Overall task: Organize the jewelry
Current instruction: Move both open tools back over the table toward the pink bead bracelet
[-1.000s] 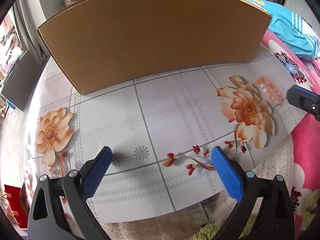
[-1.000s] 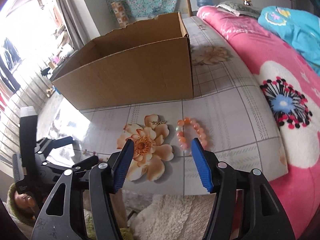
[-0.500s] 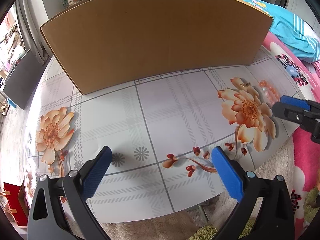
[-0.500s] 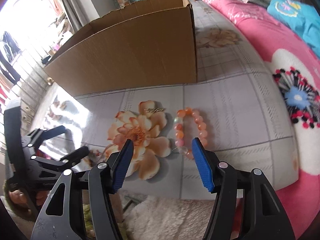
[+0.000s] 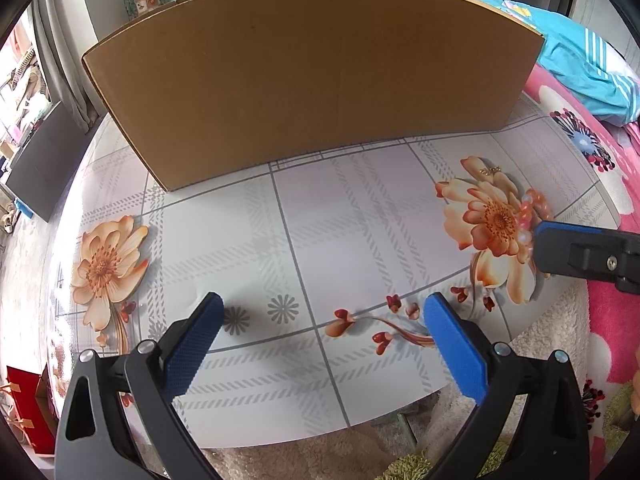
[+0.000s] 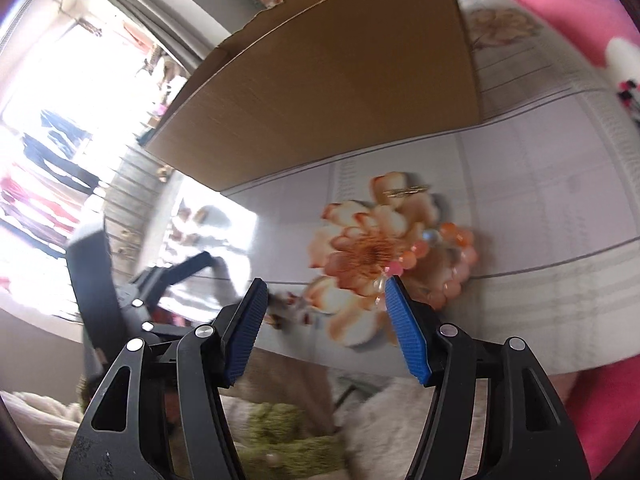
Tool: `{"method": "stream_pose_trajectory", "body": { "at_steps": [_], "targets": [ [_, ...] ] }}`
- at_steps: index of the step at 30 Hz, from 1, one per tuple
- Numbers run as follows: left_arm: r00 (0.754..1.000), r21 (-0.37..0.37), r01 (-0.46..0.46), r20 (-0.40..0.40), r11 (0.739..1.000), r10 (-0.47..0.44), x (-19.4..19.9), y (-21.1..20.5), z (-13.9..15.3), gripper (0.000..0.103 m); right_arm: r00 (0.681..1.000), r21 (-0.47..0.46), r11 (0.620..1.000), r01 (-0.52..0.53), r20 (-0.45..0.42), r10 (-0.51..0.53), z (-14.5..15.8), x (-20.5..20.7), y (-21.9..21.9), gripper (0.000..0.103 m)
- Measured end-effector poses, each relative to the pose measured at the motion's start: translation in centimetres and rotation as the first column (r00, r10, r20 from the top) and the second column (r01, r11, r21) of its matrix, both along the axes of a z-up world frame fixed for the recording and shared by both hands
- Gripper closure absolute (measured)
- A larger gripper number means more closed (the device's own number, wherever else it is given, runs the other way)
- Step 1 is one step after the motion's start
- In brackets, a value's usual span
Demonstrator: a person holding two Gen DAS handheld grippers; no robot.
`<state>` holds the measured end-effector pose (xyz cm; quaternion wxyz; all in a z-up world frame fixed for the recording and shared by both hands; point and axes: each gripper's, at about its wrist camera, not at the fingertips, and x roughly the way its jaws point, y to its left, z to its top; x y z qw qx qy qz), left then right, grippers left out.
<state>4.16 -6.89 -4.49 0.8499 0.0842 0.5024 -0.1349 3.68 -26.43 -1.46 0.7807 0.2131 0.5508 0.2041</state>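
A: On the table (image 5: 328, 216), where does the bracelet (image 6: 448, 264) lie?

B: Near the front right edge, on the petals of the printed flower (image 5: 492, 216) and the plain cloth beside it. Past that edge the table drops to a rug (image 5: 320, 456).

A: State of the right gripper (image 6: 324, 312)?

B: Jaws apart, nothing clamped. The tip of its right-hand pad (image 6: 404, 328) sits at the nearest beads; whether it touches them cannot be told, as the right wrist view is blurred. In the left wrist view one finger comes in from the right and covers part of the bead ring.

A: Left gripper (image 5: 324, 344)?

B: Jaws wide and empty, above bare cloth near the front edge, well apart from the bracelet.

A: Other jewelry?

B: A small gold piece (image 5: 491, 169) on the upper petals of the same flower, apart from the bracelet and nearer the box (image 5: 312, 80). Its type cannot be told.

A: Open room?

B: The box stands along the back and takes most of the table's width. Between its front wall and the front edge runs a broad band of bare cloth. To the right, the table borders a pink cover (image 5: 612, 184).

A: Any readable writing or brand?

B: None can be read. The box front is plain brown card.
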Motion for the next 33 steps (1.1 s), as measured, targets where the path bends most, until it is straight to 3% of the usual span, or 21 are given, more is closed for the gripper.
{"method": "stream_pose_trajectory", "body": {
  "at_steps": [7,11,18,24,29,33],
  "targets": [
    [0.999,-0.01,0.023,0.029,1.0,-0.022,-0.9,0.2,0.0,0.004,0.998,0.126,0.992,-0.018,-0.056,0.026,-0.8,2.8,3.1,0.043],
    [0.998,-0.015,0.045,0.045,0.999,-0.044,-1.5,0.3,0.1,0.004,0.997,0.147,0.987,-0.058,-0.046,0.065,-0.7,4.3,5.6,0.043],
    [0.993,-0.026,0.091,0.074,0.995,-0.089,-2.1,1.2,0.1,0.004,0.997,0.075,0.994,-0.08,-0.005,0.08,0.4,4.7,6.2,0.041],
    [0.982,-0.036,0.155,0.112,0.987,-0.151,-2.1,1.3,0.1,0.004,0.991,0.037,0.998,0.056,0.117,-0.059,3.1,1.9,0.6,0.041],
    [0.978,-0.039,0.185,0.11,0.982,-0.18,-1.9,1.2,0.2,0.004,0.972,-0.171,0.968,0.183,0.182,-0.151,3.4,-0.2,-2.0,0.041],
    [0.971,-0.062,0.212,0.129,0.975,-0.203,-1.7,1.6,0.9,0.007,0.969,-0.166,0.967,0.191,0.187,-0.16,2.8,-0.8,-2.1,0.044]
  ]
}}
